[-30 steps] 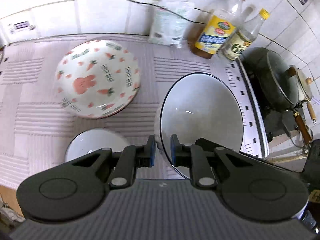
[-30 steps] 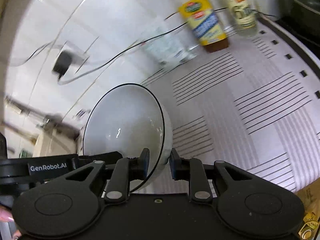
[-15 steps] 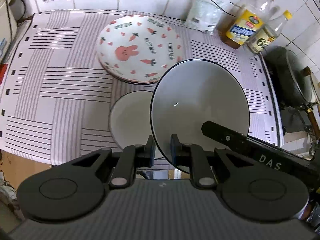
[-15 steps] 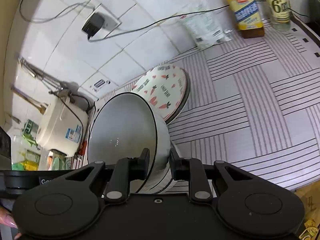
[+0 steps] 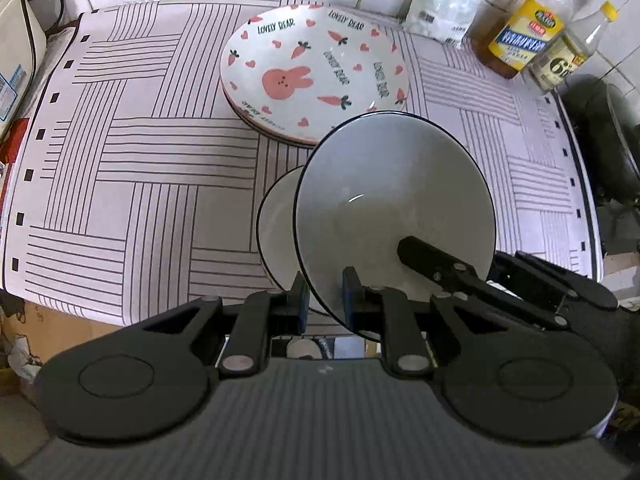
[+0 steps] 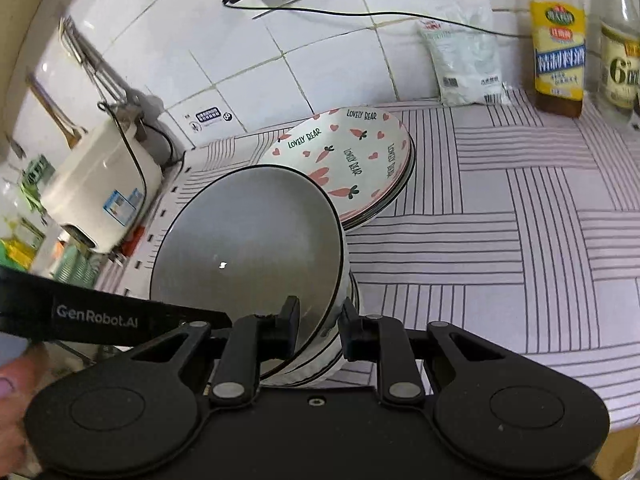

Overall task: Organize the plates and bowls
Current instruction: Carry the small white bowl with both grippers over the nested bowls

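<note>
White with a dark rim, the bowl (image 5: 394, 200) hangs tilted over a second bowl (image 5: 278, 224) on the striped mat (image 5: 140, 168), its rim clamped by the left gripper (image 5: 325, 300); rabbit plates (image 5: 314, 74) lie behind. From the right wrist, the right gripper (image 6: 319, 322) grips the same bowl's (image 6: 248, 240) rim, plates (image 6: 352, 156) just beyond.

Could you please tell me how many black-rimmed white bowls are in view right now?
2. One bowl is held tilted by its rim between both grippers; the second bowl sits on the striped mat directly beneath it, mostly covered. More could be hidden underneath.
</note>
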